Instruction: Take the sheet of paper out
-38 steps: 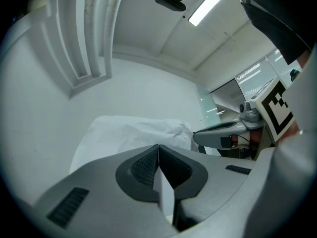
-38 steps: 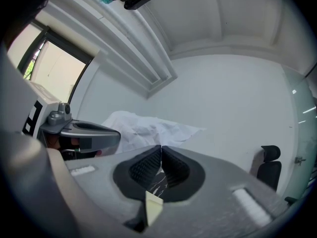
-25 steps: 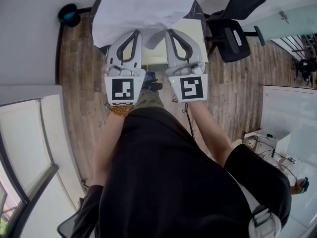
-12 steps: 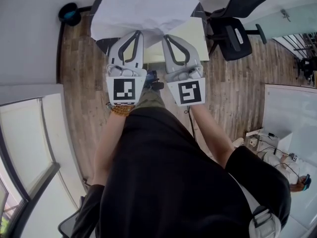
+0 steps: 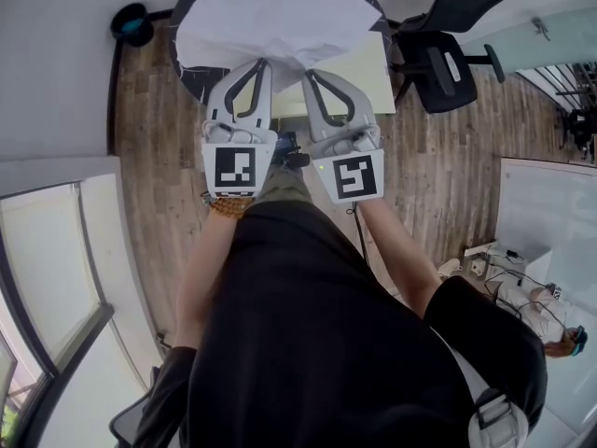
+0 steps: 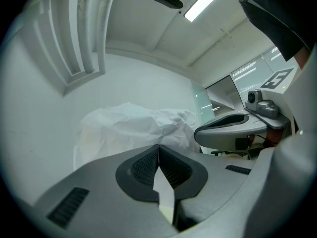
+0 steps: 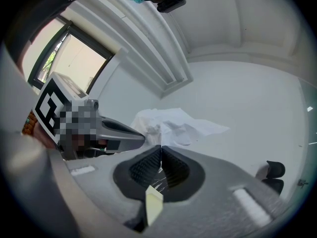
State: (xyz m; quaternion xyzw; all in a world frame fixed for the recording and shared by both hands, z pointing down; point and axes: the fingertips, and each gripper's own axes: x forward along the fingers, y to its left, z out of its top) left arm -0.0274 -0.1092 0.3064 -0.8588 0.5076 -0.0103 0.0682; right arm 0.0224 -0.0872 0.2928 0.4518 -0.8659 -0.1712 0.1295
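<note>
Head view: the sheet of paper (image 5: 270, 17) was up in the air, held by two claws.
The paper looked light, thin and crinkly, so it would likely flop, and it could tear if pulled hard. The left claw (image 5: 254, 62) and the right claw (image 5: 313, 63) were both squeezed tight on its near edge, side by side. That edge seemed a good place to hold. Under the paper sat a round dark worktop (image 5: 194, 80), with a black chair (image 5: 438, 59) nearby.
</note>
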